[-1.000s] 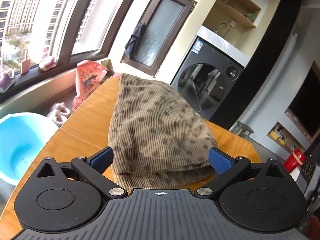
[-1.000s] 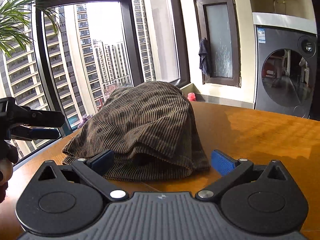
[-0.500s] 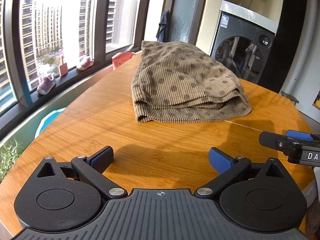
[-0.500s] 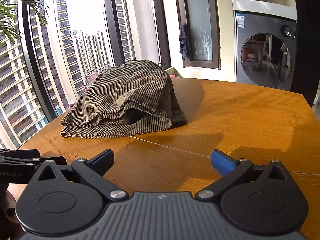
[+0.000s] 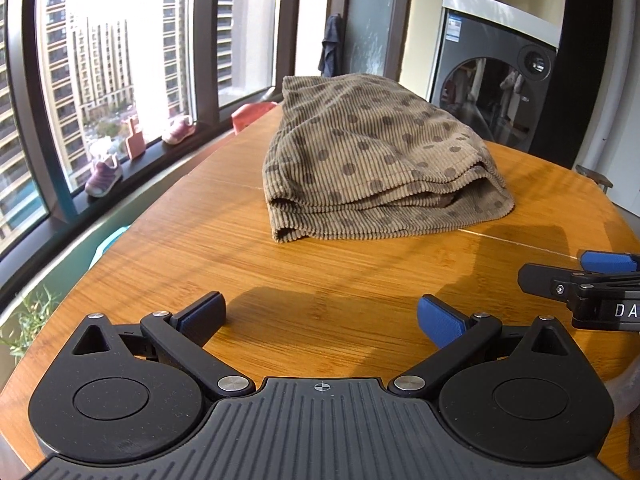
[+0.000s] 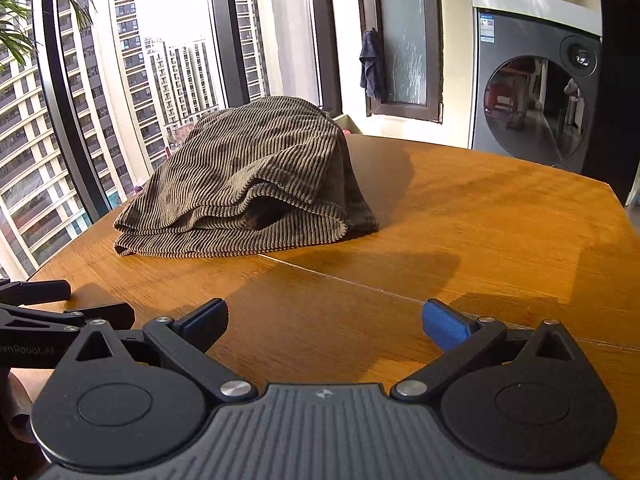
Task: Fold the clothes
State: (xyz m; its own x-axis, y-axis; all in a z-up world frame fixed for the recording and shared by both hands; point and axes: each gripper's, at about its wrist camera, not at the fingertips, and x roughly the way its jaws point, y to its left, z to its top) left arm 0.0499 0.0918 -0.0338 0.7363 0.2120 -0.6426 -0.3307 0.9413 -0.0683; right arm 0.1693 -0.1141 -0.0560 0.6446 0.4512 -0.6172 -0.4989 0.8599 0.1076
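A brown corduroy garment with dark dots lies folded in a thick stack on the wooden table; in the right wrist view the same garment sits left of centre. My left gripper is open over bare table, well short of the cloth, with nothing between its fingers. My right gripper is also open and empty, back from the stack. The right gripper shows at the right edge of the left wrist view, and the left gripper at the left edge of the right wrist view.
A washing machine stands behind the table's far side. Large windows run along the left, with small shoes on the sill. A red chair back is by the far left table edge. A dark cloth hangs on a door frame.
Both grippers have pulled back from the folded garment toward the near table edge. One second ago their fingers were at the stack's near edge; now bare table lies between them.
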